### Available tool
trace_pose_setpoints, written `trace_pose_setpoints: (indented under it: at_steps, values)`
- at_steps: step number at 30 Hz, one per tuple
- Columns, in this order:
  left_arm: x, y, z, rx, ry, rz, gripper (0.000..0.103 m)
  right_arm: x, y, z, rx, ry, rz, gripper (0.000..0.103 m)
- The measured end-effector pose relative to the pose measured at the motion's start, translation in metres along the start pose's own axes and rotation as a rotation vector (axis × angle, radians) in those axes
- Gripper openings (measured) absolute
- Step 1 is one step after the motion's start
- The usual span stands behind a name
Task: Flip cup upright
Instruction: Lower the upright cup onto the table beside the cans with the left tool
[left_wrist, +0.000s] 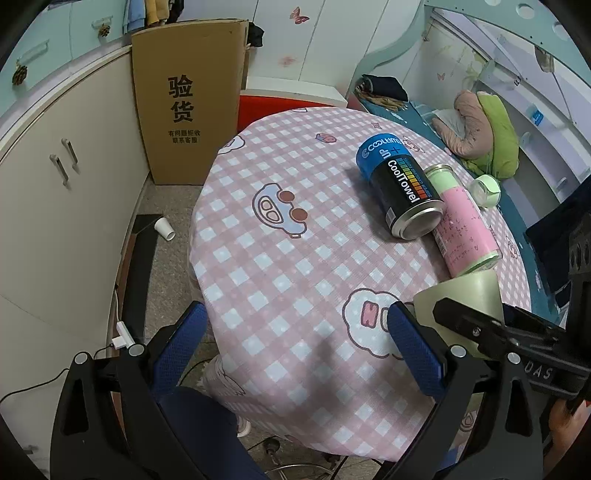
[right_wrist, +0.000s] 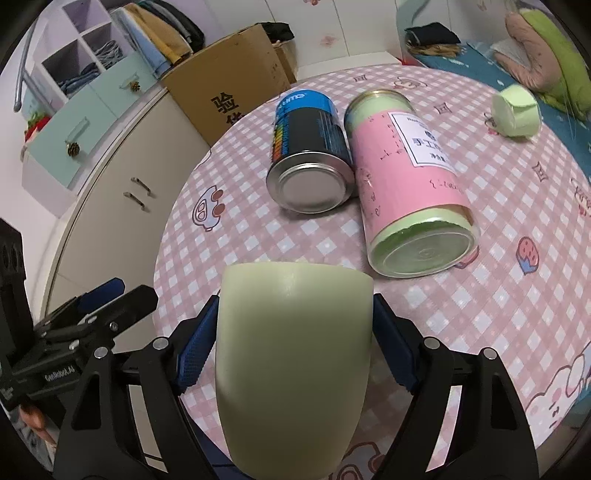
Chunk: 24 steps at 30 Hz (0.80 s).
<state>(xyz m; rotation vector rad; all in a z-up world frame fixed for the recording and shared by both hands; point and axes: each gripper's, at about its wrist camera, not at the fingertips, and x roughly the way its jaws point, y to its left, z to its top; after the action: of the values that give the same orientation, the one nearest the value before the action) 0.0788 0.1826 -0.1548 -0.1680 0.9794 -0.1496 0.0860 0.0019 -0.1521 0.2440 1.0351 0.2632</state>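
Note:
The pale green cup (right_wrist: 291, 354) is held between the blue pads of my right gripper (right_wrist: 293, 339), which is shut on its sides. Its wide rim points away from the camera, toward the table. In the left wrist view the cup (left_wrist: 461, 295) shows at the right, held by the right gripper (left_wrist: 480, 328) above the table's near right part. My left gripper (left_wrist: 295, 354) is open and empty, over the table's near edge, with its right pad close beside the cup.
On the round table with pink checked cloth (left_wrist: 295, 258) lie a black and blue CoolTowel can (left_wrist: 400, 188), a pink and green canister (left_wrist: 461, 221) and a small green tape roll (left_wrist: 485, 190). A cardboard box (left_wrist: 188, 103) and cabinets stand to the left. A bed is on the right.

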Motion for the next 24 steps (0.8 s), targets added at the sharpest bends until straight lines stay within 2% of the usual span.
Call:
trace_pose_setpoints:
  at_steps: [4, 14, 20, 24]
  values:
    - [-0.004, 0.001, -0.001, -0.002, -0.008, 0.002, 0.094, -0.017, 0.004, -0.002, -0.033, -0.049, -0.018, 0.08]
    - [-0.018, -0.008, -0.003, 0.006, -0.037, -0.001, 0.094, -0.06, 0.012, -0.009, -0.136, -0.188, -0.139, 0.079]
    - [-0.021, -0.023, -0.006, 0.032, -0.039, -0.015, 0.094, -0.081, -0.004, -0.018, -0.122, -0.247, -0.203, 0.079]
    - [-0.023, -0.034, -0.008, 0.05, -0.038, -0.02, 0.094, -0.089, -0.02, -0.026, -0.096, -0.262, -0.216, 0.079]
